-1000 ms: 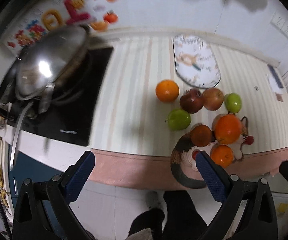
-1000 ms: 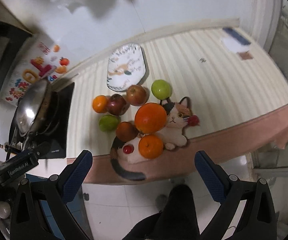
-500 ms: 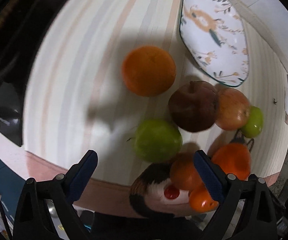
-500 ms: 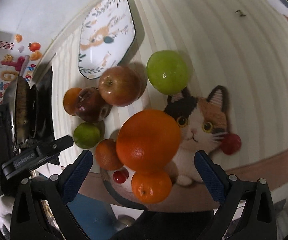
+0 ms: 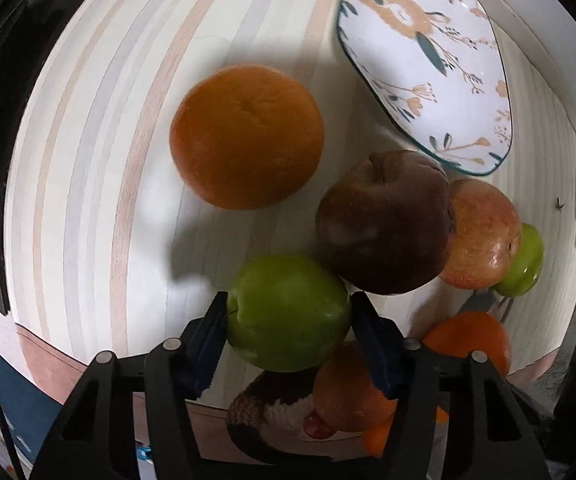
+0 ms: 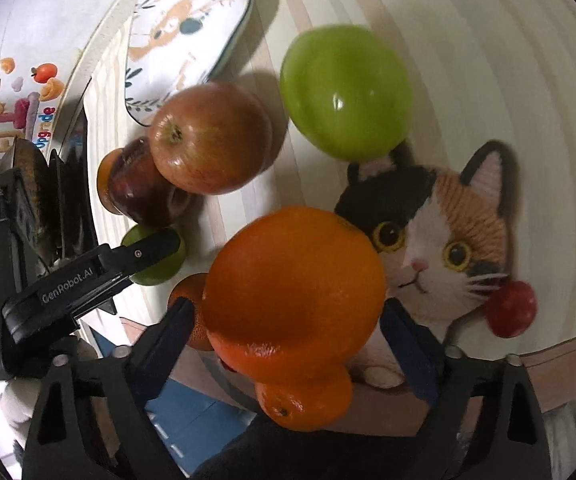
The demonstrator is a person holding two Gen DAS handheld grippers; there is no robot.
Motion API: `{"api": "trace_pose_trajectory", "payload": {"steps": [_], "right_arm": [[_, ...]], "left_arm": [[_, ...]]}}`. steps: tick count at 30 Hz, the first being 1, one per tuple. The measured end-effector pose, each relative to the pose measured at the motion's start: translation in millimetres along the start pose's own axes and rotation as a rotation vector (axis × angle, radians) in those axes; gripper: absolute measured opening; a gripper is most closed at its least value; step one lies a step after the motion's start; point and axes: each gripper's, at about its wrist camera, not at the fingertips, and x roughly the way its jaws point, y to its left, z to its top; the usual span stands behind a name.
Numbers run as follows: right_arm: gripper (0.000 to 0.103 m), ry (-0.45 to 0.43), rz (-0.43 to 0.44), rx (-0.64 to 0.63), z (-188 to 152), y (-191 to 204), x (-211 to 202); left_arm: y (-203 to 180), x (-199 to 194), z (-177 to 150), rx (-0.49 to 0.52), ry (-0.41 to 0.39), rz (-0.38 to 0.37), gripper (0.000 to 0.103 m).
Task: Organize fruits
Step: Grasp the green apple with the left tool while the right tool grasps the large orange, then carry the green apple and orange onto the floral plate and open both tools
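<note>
In the left wrist view my left gripper [image 5: 288, 320] has its blue pads on both sides of a green apple [image 5: 288, 312] on the striped table. Beyond it lie an orange [image 5: 247, 136], a dark red apple [image 5: 384, 222], a red-yellow apple [image 5: 484, 234] and a second green apple [image 5: 524, 264]. In the right wrist view my right gripper [image 6: 284, 316] has its pads on both sides of a large orange [image 6: 294, 296] on the cat-shaped mat [image 6: 440, 240]. Smaller oranges [image 6: 304, 404] sit beneath it. The left gripper's finger [image 6: 88, 276] shows at the left.
A white patterned plate [image 5: 428, 52] lies at the back of the table, also seen in the right wrist view [image 6: 188, 28]. A black stove with a pan [image 6: 28, 184] stands at the left. The table's pink front edge [image 5: 48, 360] is close below the grippers.
Both grippers dropped toward the table and closed in. The left one now grips the green apple; the right one now grips the large orange.
</note>
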Motion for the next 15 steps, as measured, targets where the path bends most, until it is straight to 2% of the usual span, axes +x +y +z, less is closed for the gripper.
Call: {"api": "trace_pose_trajectory", "payload": {"steps": [6, 11, 15], "right_arm": [[0.085, -0.018, -0.035, -0.025, 2.0, 9.1, 2.5], [0.086, -0.017, -0.057, -0.033, 4.3, 16.4, 4.2], [0.087, -0.025, -0.024, 0.013, 8.1, 9.9, 2.6]], "left_arm": [[-3.9, -13.6, -13.6, 0.073, -0.043, 0.071, 0.058], [2.8, -13.7, -34.2, 0.086, -0.036, 0.083, 0.058], [7.0, -16.7, -38.4, 0.096, -0.035, 0.08, 0.058]]}}
